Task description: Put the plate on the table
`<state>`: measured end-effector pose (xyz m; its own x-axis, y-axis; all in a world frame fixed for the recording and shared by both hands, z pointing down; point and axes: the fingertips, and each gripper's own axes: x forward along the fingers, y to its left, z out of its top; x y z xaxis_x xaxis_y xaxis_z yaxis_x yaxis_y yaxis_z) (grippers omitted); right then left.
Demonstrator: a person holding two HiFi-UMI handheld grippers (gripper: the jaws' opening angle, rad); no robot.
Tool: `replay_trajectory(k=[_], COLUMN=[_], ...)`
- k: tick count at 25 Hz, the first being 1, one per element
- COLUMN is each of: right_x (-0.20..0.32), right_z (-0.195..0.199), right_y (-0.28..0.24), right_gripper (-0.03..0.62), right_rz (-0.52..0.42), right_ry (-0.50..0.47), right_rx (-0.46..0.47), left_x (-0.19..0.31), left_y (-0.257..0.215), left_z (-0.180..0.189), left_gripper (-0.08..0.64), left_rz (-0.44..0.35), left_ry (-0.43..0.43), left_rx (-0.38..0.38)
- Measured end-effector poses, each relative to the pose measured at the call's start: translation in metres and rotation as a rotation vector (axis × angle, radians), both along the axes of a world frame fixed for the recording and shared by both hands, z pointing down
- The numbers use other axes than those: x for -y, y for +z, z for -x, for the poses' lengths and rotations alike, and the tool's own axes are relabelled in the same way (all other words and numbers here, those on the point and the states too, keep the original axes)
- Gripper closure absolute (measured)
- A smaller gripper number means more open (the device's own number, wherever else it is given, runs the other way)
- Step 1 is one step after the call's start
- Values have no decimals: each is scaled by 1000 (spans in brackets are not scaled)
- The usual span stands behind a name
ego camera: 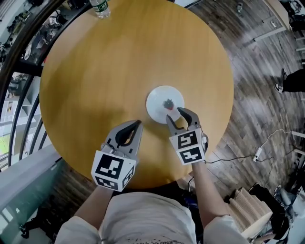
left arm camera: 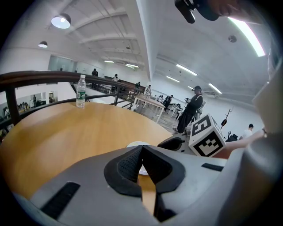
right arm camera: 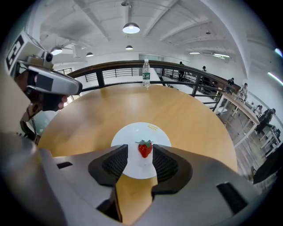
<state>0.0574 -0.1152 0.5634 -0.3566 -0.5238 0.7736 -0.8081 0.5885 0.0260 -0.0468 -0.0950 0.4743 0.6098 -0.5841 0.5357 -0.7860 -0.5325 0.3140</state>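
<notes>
- The fingers [right arm camera: 164,165] of my right gripper [right arm camera: 140,152] stand released, wide apart, pressing on nothing.
- In the right gripper view, the near part of a round white plate [right arm camera: 140,132] shows in the gap between them. A small red strawberry with a green top [right arm camera: 145,148] sits on the plate there.
- From the head view, the right gripper [ego camera: 180,116] hangs over the plate's near rim. I cannot tell whether the tips touch it.
- The fingers [left arm camera: 128,165] of my left gripper [left arm camera: 141,150] are clenched together, tip against tip, with nothing between them.
- The left gripper [ego camera: 137,124] hovers over bare wood, just left of the plate and apart from it, beside my right gripper.
- The plate [ego camera: 159,102] lies flat on the round wooden counter [ego camera: 105,71], a little toward my side of its middle. The strawberry [ego camera: 168,103] sits toward the plate's near right part.
- A clear plastic water bottle with a green label [ego camera: 100,7] stands upright at the far edge of the counter, well apart from the plate.
- A dark curved railing [right arm camera: 110,70] runs behind the far edge.
- Dark wood-plank floor [ego camera: 257,71] lies to the right of the counter, with a cable [ego camera: 267,143] trailing over it.
</notes>
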Motion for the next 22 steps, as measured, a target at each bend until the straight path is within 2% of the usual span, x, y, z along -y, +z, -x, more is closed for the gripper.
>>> replay_trajectory(k=[6, 11, 16, 22], right_x=[-31, -48, -64, -98], right_z=[4, -8, -15, -13], right_y=[-44, -79, -114, -144], right_gripper=[411, 457, 534, 554], right_rz=[-62, -125, -193, -230], right_ry=[-45, -39, -20, -33], right_rx=[-3, 17, 36, 48], left_x=[-23, -43, -64, -95], left_y=[-24, -37, -54, -73], left_z=[7, -7, -16, -17], left_gripper=[537, 537, 537, 537], left_rz=[-27, -45, -67, -83], left_ry=[-3, 12, 27, 46], left_rx=[4, 3, 4, 0])
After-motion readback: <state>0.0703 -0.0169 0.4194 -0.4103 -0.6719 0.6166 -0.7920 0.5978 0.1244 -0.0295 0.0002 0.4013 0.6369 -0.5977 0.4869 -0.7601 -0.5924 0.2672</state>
